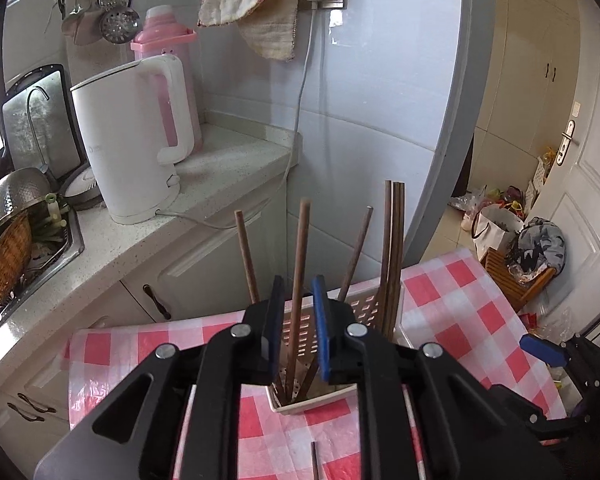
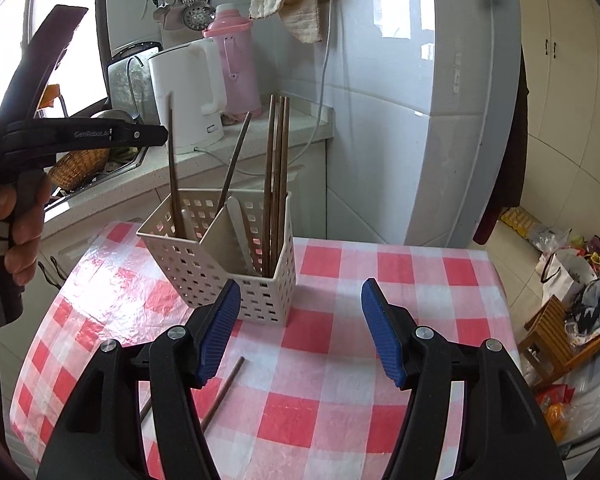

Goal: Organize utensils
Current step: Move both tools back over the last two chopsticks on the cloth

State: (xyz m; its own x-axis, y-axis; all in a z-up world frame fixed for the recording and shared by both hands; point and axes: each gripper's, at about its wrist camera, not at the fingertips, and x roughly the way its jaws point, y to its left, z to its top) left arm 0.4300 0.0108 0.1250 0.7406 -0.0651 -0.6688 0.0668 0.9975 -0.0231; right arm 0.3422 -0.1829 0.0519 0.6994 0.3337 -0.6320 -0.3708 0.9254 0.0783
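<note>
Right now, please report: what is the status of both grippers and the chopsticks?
Left gripper slightly open around a chopstick standing in the holder. Right gripper open, empty. One chopstick left on the table.

The loose chopstick [image 2: 223,394] at lower left of the right wrist view runs under the hand-held gripper's finger. In the left wrist view, the basket [image 1: 300,344] sits mostly hidden behind the black linkage.

**Plastic, wood and gloss at the kitchen table**

The utensil basket [image 2: 220,264] is matt cream plastic, pierced with small square holes. The chopsticks [image 2: 276,176] in it look like dark brown wood, smooth. The checked tablecloth [image 2: 380,280] is a glossy, crinkled plastic sheet. Each gripper has ribbed blue pads [image 2: 376,312] on black matt plastic arms with metal rivets. The kettle [image 1: 128,140] is smooth white plastic, the wall tiles [image 1: 380,80] glossy, the hanging rag [image 1: 256,8] coarse cloth.
</note>
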